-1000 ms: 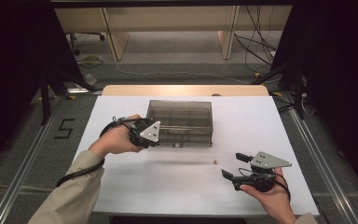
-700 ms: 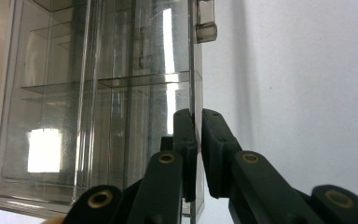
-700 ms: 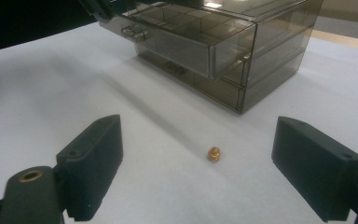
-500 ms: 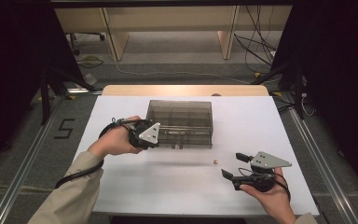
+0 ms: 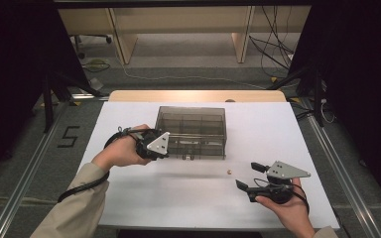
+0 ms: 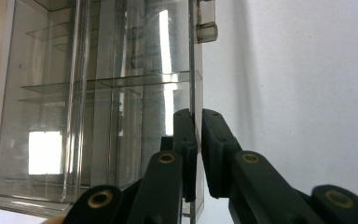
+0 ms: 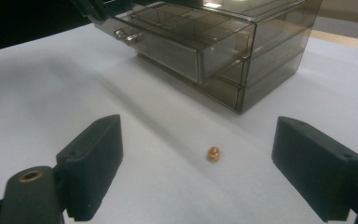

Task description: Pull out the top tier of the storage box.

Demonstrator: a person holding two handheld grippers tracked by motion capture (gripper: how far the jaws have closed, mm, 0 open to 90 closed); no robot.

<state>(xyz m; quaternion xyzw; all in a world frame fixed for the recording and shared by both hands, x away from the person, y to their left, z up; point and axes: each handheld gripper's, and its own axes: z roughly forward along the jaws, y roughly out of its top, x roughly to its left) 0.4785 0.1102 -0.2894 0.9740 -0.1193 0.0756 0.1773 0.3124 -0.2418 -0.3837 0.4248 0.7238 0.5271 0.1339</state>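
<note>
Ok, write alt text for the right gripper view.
A small brass nut lies on the white table, ahead of and between the open jaws of the right gripper. Behind it stands a smoky clear drawer box with its top drawer pulled out.

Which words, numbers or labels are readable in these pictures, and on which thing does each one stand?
"5": a dark numeral marked on the grey floor left of the table, seen in the high view.
No readable text on the smoky transparent drawer box, the small brass nut or either gripper.
</note>
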